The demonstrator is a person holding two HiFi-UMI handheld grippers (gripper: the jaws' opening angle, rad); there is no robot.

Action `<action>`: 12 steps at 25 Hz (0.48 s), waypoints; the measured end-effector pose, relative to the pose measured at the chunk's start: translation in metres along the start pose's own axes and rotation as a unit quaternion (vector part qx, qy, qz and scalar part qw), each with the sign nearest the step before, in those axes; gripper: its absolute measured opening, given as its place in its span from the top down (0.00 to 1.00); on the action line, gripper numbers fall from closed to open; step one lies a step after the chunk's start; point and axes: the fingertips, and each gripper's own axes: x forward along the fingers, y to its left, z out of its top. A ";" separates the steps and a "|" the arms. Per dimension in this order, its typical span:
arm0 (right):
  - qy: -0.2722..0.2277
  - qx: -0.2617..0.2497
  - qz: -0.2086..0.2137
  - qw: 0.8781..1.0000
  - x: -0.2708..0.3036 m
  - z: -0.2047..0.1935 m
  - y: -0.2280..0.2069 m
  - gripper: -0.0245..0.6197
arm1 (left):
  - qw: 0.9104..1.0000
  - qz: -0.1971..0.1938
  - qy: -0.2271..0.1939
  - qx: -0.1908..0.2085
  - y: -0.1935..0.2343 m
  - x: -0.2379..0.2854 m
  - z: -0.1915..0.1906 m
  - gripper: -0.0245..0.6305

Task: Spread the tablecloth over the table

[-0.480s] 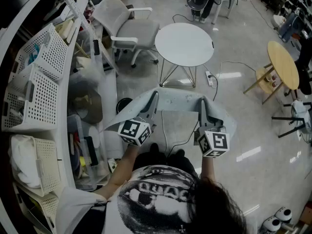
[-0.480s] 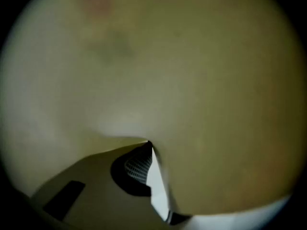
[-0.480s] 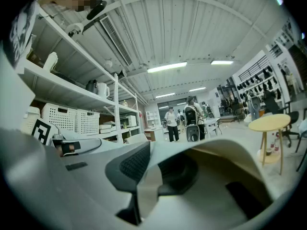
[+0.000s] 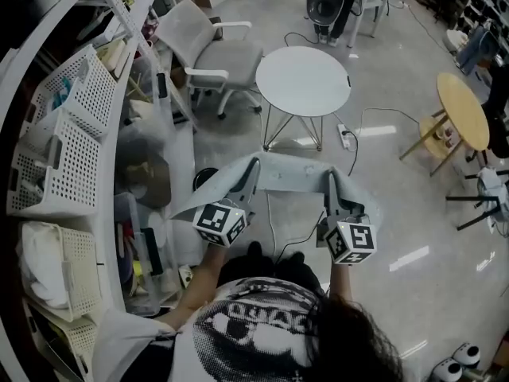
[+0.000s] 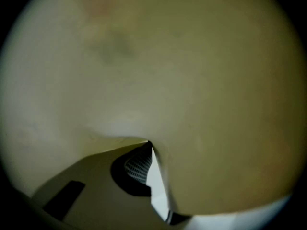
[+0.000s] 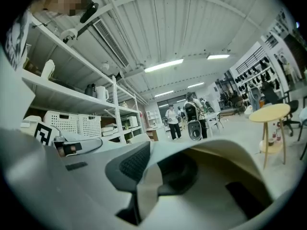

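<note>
Workshop floor point(image 4: 413, 213); bare round table point(image 4: 302, 78) ahead. Held cloth point(image 4: 290, 172) spans left gripper point(image 4: 253, 167) to right gripper point(image 4: 329, 177), jaws of each pinching its edge. Carry step, likely; next: close in, cast cloth over table

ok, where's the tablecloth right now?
Head view, lower centre: the tablecloth hangs stretched between the left gripper and the right gripper, each clamped on its edge. It is in front of the person, short of the round white table.

Glossy grey floor point(image 4: 402, 205), white basket shelving point(image 4: 106, 205), grey chair point(image 4: 227, 54), round wooden table point(image 4: 463, 106)
</note>
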 end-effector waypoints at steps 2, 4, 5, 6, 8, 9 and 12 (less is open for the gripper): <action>0.001 0.002 0.005 1.000 -0.002 0.001 -0.002 0.89 | 1.000 0.001 0.002 0.005 -0.003 0.001 0.001 0.91; 0.003 0.003 0.011 1.000 -0.003 0.002 -0.007 0.89 | 1.000 0.003 0.003 0.012 -0.007 0.004 0.002 0.91; 0.003 0.003 0.014 1.000 -0.004 0.004 -0.010 0.89 | 1.000 0.005 0.004 0.014 -0.010 0.007 0.002 0.91; 0.003 0.003 0.017 1.000 -0.004 0.006 -0.013 0.89 | 1.000 0.006 0.003 0.015 -0.013 0.009 0.003 0.91; 0.002 0.002 0.024 1.000 -0.007 0.010 -0.020 0.89 | 1.000 0.011 0.002 0.015 -0.020 0.013 0.004 0.91; 0.000 0.001 0.027 1.000 -0.008 0.012 -0.024 0.89 | 1.000 0.013 0.000 0.014 -0.024 0.015 0.005 0.91; -0.002 0.001 0.038 0.999 -0.012 0.017 -0.036 0.89 | 1.000 0.019 -0.004 0.015 -0.036 0.022 0.007 0.91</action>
